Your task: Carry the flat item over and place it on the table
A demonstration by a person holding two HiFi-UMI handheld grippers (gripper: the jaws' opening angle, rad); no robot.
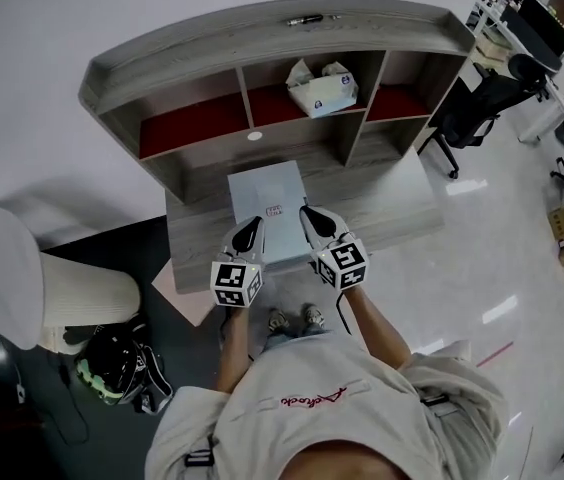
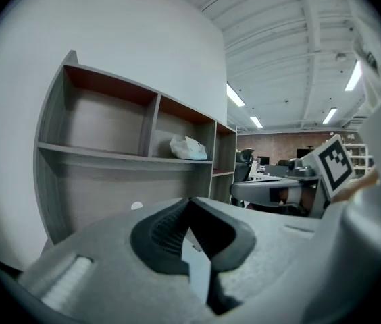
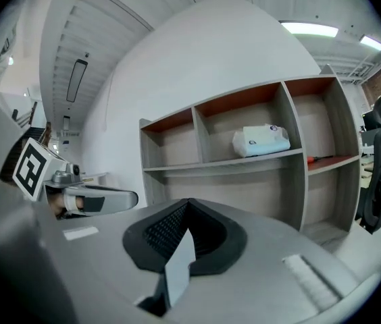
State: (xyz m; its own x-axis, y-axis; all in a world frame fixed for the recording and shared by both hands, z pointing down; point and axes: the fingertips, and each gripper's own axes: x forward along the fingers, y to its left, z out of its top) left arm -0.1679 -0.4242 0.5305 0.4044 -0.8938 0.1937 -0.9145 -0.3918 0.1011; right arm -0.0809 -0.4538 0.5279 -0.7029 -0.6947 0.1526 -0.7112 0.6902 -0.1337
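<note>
head view: the person stands at the near edge of the table [image 1: 402,203], which has a shelf unit along its back edge. a tissue pack [image 1: 322,88] lies in the middle compartment. the flat item [image 1: 267,203], a pale grey panel with a small label, is held level over the table's near half. the left gripper [image 1: 251,225] and right gripper [image 1: 311,216] are each clamped on its near edge, one towards each corner.

left gripper view: the left gripper [image 2: 190,209] has its jaws pressed together on a thin pale sheet edge – the flat item [image 2: 196,265]. the shelf unit [image 2: 109,154] lies ahead, and the right gripper [image 2: 292,191] is alongside.

right gripper view: the right gripper [image 3: 189,209] likewise pinches the flat item [image 3: 178,265] edge-on, facing the tissue pack [image 3: 261,140].

this looks like the carry step, with the item apparently held clear of the surface. the next move calls for keeping both grips level, lowering the panel flat onto the bare table top short of the shelf unit – then spreading both sets of jaws together so neither corner drops first.
</note>
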